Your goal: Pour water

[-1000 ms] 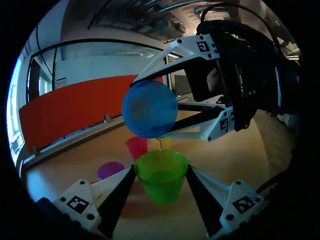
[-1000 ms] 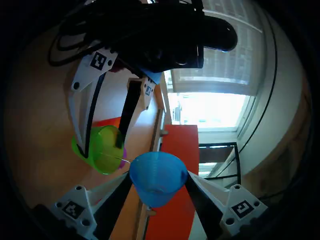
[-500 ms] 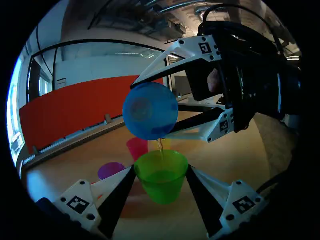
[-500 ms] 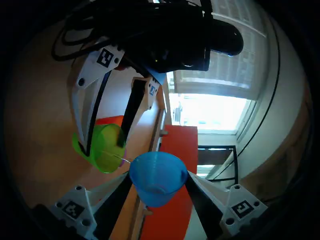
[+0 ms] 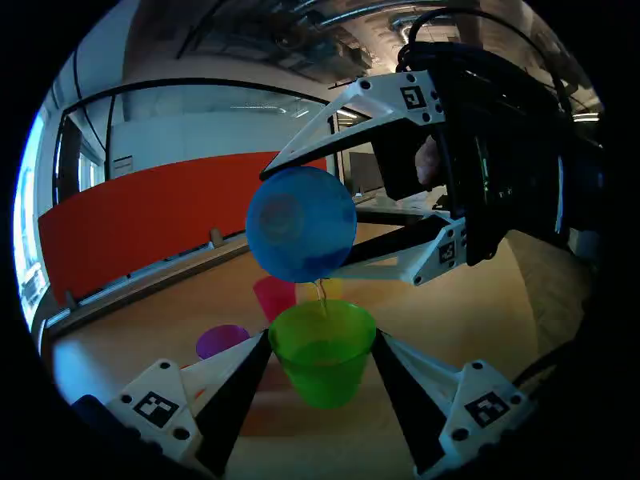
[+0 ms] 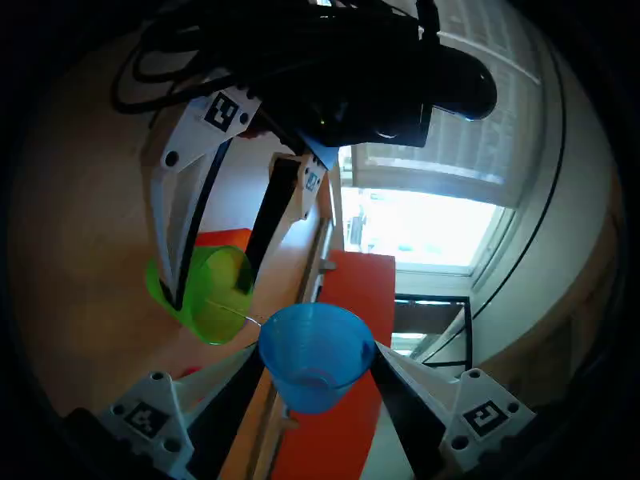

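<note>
My left gripper (image 5: pixel 322 364) is shut on an upright green cup (image 5: pixel 322 350) holding some water. Above it the right gripper (image 5: pixel 302 228) holds a blue cup (image 5: pixel 301 224) tipped on its side, its base facing the camera. A thin stream of water (image 5: pixel 321 291) runs from the blue cup's rim into the green one. In the right gripper view my right gripper (image 6: pixel 317 364) is shut on the blue cup (image 6: pixel 315 356), and the stream (image 6: pixel 232 311) arcs into the green cup (image 6: pixel 204 294), which the left gripper's fingers (image 6: pixel 178 216) clamp.
On the wooden table (image 5: pixel 480 312) behind the green cup stand a pink cup (image 5: pixel 273 294), a purple cup (image 5: pixel 220 339) and a yellow cup (image 5: pixel 333 286). An orange wall panel (image 5: pixel 136 216) runs along the far edge. A bright window (image 6: pixel 408 224) lies beyond.
The blue cup has tipped slightly further and drifted a little to the right above the green cup. Water keeps flowing; the green cup stays put.
</note>
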